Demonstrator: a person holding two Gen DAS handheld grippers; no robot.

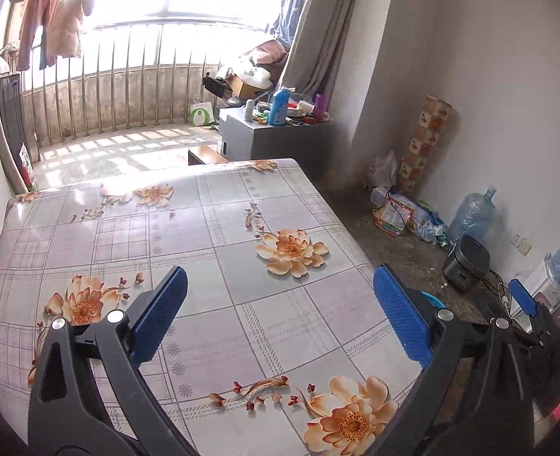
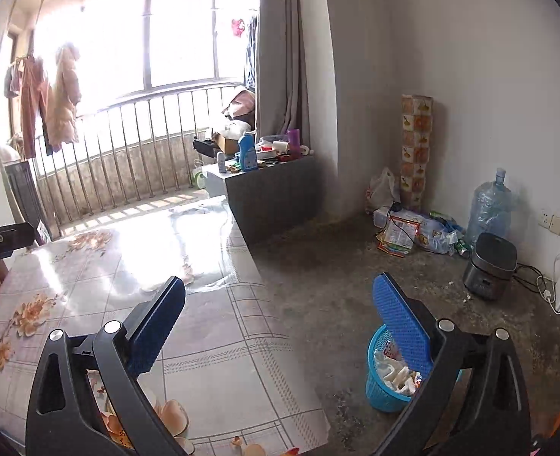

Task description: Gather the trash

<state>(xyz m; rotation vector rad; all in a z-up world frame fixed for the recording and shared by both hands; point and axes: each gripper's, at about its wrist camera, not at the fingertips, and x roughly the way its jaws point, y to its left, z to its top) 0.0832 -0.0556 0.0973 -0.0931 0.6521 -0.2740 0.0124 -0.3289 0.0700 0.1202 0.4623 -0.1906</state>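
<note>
So both hand-held grippers, left (image 1: 280,311) and right (image 2: 280,315), are spread wide and empty over the bare surface (image 1: 219,235); trash looks binned already in the basket (image 2: 378,391).

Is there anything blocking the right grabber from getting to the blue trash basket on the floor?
Nothing visible. The blue basket sits on bare floor beside the table, just under the open, empty right gripper. Only that gripper's own finger overlaps it in view.

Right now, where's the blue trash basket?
In the right wrist view the blue trash basket stands on the concrete floor, lower right, just off the floral table edge, partly behind the right gripper finger.
</note>
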